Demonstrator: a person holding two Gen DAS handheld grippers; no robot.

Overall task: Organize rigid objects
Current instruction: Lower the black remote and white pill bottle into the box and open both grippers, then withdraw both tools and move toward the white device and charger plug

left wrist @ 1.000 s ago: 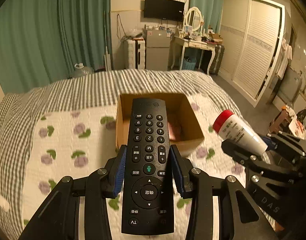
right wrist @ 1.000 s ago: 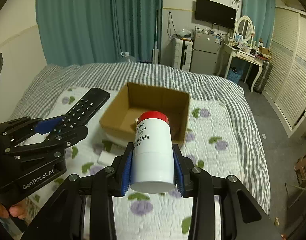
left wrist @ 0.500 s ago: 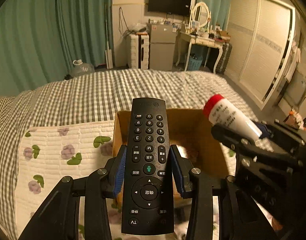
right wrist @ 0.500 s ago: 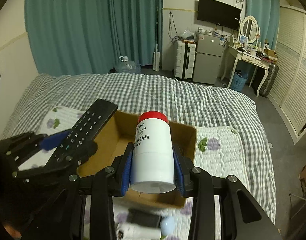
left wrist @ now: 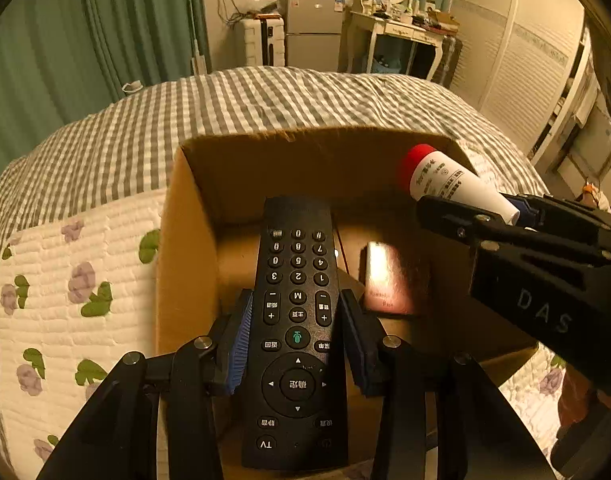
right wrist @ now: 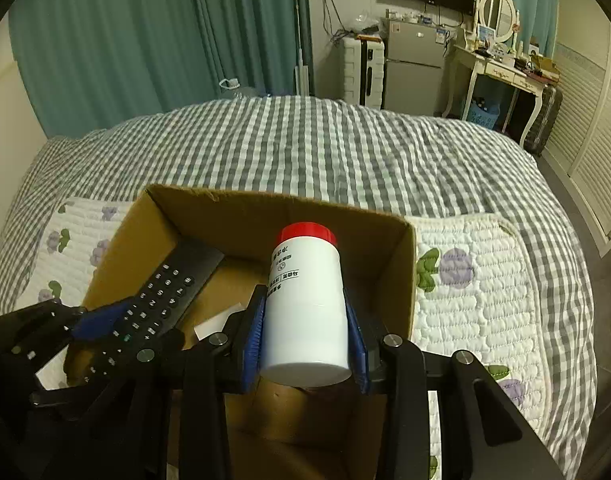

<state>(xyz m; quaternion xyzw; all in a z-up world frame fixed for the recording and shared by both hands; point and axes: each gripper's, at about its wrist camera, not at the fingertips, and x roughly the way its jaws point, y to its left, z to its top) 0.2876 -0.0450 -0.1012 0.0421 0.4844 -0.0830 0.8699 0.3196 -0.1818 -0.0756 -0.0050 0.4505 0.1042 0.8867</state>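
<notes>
A black remote control (left wrist: 297,320) lies between the blue pads of my left gripper (left wrist: 295,298), whose jaws are opening while the pads still touch its sides. It hangs inside the open cardboard box (left wrist: 185,240), above the floor of the box. My right gripper (right wrist: 303,294) is shut on a white bottle with a red cap (right wrist: 305,300), held over the right half of the box (right wrist: 265,200). The right wrist view has the remote (right wrist: 157,308) and left gripper (right wrist: 85,332) at lower left. The bottle (left wrist: 449,184) enters the left wrist view from the right.
A small pinkish flat packet (left wrist: 385,276) lies on the box floor, and a white item (right wrist: 215,322) lies there too. The box stands on a flowered white quilt (left wrist: 65,280) over a grey checked bedspread (right wrist: 325,152). Curtains, a fridge and a dressing table stand beyond the bed.
Both grippers have moved forward and down over the box, which now fills the lower view. The remote and the bottle now hang inside its walls. Neither object has shifted in its grip.
</notes>
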